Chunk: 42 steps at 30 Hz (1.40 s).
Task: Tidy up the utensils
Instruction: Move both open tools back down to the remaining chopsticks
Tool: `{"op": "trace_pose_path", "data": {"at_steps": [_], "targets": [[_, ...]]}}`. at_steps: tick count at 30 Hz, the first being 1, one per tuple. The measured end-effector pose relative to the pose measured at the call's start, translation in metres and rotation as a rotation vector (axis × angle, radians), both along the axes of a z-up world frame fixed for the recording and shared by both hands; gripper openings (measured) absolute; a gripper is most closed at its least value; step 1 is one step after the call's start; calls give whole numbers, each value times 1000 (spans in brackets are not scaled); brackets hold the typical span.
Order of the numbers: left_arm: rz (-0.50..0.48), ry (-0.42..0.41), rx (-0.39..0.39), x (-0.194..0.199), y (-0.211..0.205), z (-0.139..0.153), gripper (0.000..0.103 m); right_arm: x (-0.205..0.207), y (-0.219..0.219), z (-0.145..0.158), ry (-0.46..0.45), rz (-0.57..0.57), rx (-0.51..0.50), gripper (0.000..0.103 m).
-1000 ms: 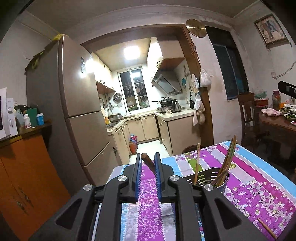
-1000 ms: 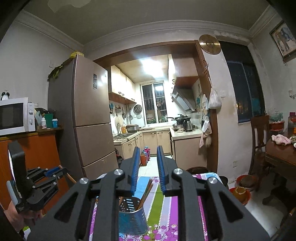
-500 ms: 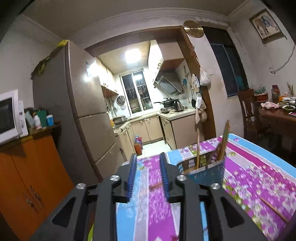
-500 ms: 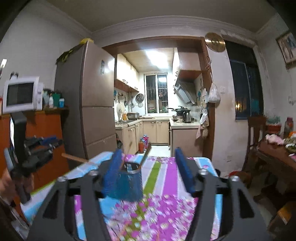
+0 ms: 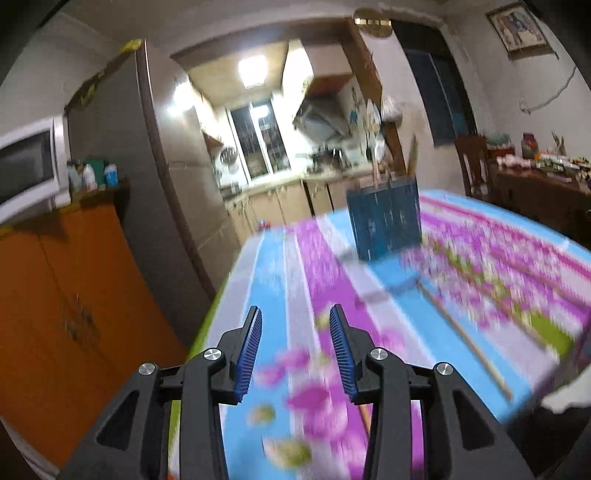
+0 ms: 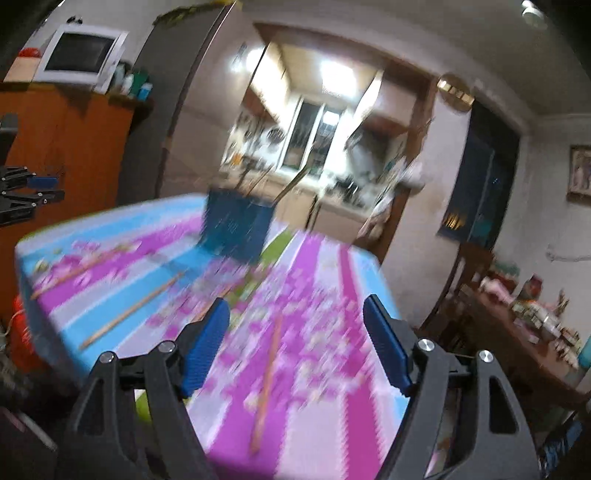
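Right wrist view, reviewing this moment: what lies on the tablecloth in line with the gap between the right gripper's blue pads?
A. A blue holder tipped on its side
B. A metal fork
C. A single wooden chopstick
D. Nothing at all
C: a single wooden chopstick lies flat on the tablecloth under the right gripper, whose jaws are opening with nothing gripped; the blue holder stands upright farther back.

Far across the room, through a wide doorway, a small kitchen (image 5: pixel 295 166) lit by a bright ceiling lamp (image 5: pixel 253 70), with a dark window (image 5: pixel 258 144), a range hood (image 5: pixel 321 118) and pale cabinets (image 5: pixel 280 203) under the counter. To the left, a tall grey fridge (image 5: pixel 155 166), then an orange wooden cabinet (image 5: pixel 62 295) bearing a white microwave (image 6: pixel 79 55) and a few bottles. To the right, pale walls with a round gold plate (image 6: pixel 456 92), a dark window (image 6: pixel 480 192), a framed picture (image 5: pixel 521 26), a wooden chair (image 5: pixel 472 162) and a cluttered dark dining table (image 6: pixel 517 332).
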<state>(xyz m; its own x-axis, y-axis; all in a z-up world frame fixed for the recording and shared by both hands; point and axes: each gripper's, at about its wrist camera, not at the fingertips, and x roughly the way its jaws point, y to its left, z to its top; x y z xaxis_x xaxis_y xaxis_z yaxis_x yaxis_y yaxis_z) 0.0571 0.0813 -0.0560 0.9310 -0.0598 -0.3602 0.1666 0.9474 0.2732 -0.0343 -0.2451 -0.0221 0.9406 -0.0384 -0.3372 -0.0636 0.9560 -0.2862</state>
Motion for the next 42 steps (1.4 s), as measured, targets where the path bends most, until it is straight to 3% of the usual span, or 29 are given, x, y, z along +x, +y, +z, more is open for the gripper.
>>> {"op": "trace_pose_path", "data": {"at_steps": [5,9,13,16,22,33,36,42], "targets": [[-33,79,-30,-44,0,-41,40,-17,26,-38,106,46,30,59],[-73,100,-9,-68,-18,-70,40,-17,40,-55,162,75,105,39],[-36,93,5,-69,-20,-84,40,-9,55,-69,197,78,163,19],[-13,109,-15,-67,-16,-90,39,-8,65,-77,208,84,161,16],[-24,134,-73,-63,-10,-95,18,-6,70,-86,227,53,166,16],[-37,138,-93,-54,-11,-103,17,-3,73,-90,234,49,154,16],[-33,133,-95,-55,-9,-103,9,-3,72,-91,232,45,163,16],[-24,129,-114,-56,-8,-102,8,-5,72,-94,209,43,171,16]]}}
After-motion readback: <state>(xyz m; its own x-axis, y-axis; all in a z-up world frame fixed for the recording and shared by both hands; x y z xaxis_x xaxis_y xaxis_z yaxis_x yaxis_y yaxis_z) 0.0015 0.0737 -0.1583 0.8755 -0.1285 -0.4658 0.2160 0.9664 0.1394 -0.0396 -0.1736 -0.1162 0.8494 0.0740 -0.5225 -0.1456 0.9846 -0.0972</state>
